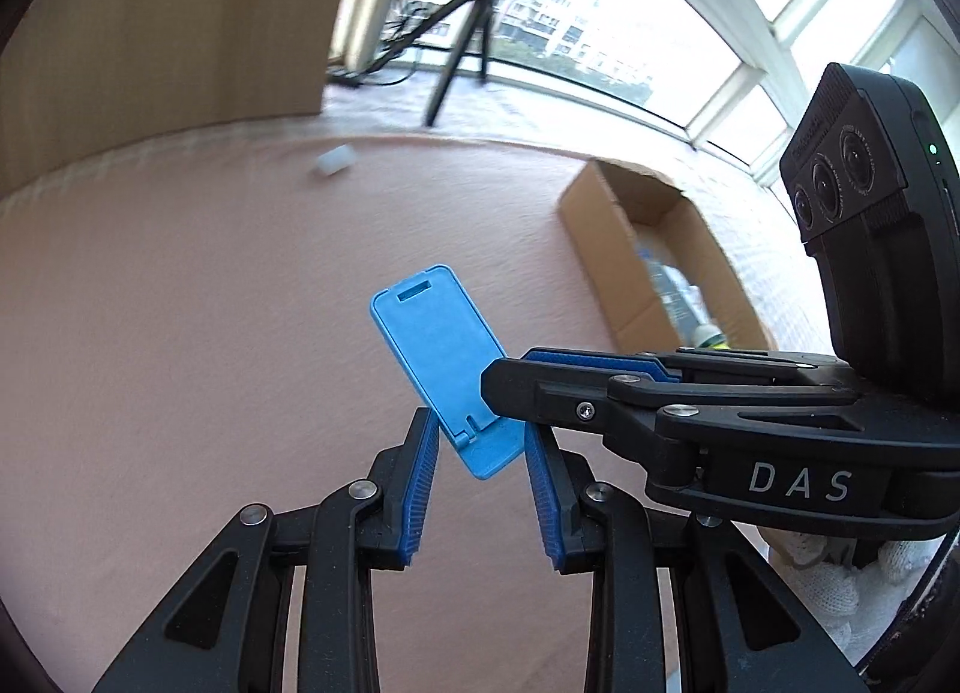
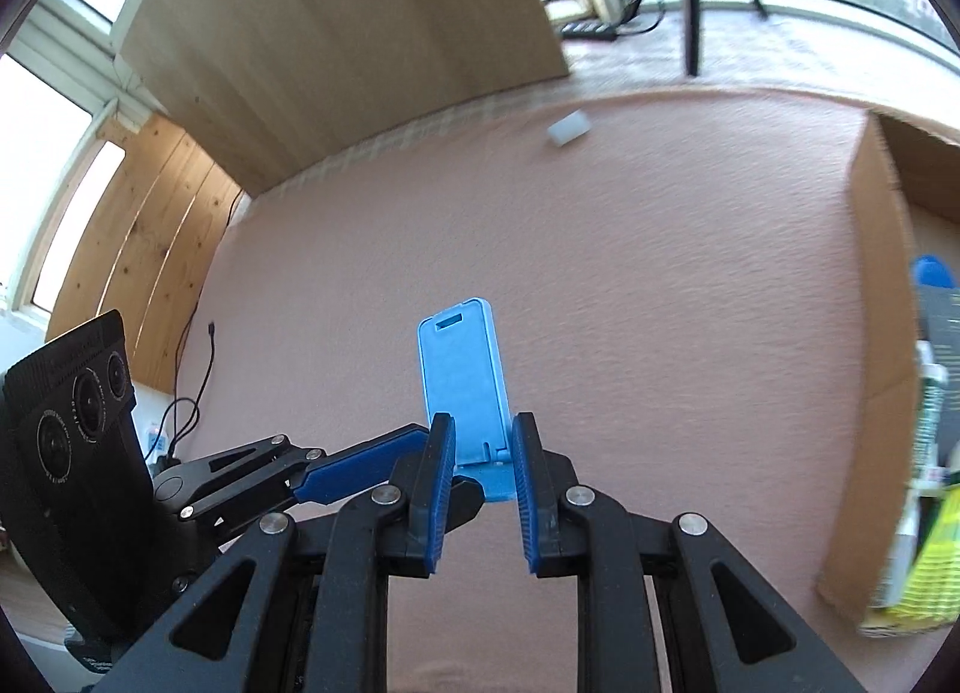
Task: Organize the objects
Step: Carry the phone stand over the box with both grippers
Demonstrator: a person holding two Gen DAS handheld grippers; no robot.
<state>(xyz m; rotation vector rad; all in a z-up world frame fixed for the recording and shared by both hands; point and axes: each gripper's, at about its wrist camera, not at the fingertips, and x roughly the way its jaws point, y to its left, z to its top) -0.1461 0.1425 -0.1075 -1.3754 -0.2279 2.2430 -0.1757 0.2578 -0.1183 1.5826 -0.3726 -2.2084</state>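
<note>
A blue folding phone stand [image 1: 441, 345] is held above the pink table between both grippers. My left gripper [image 1: 480, 435] has its blue-padded fingers on either side of the stand's base. My right gripper [image 2: 477, 441] also closes on the stand's base [image 2: 489, 474], with the stand's upright panel [image 2: 462, 369] rising beyond its tips. In the left wrist view the right gripper [image 1: 504, 378] reaches in from the right over the stand. In the right wrist view the left gripper [image 2: 420, 453] reaches in from the left.
An open cardboard box [image 1: 606, 237] with bottles and packets stands on the right; it also shows in the right wrist view [image 2: 870, 285]. A small white block [image 1: 333, 160] lies at the table's far side [image 2: 569, 127]. A wooden panel [image 2: 336, 27] stands behind.
</note>
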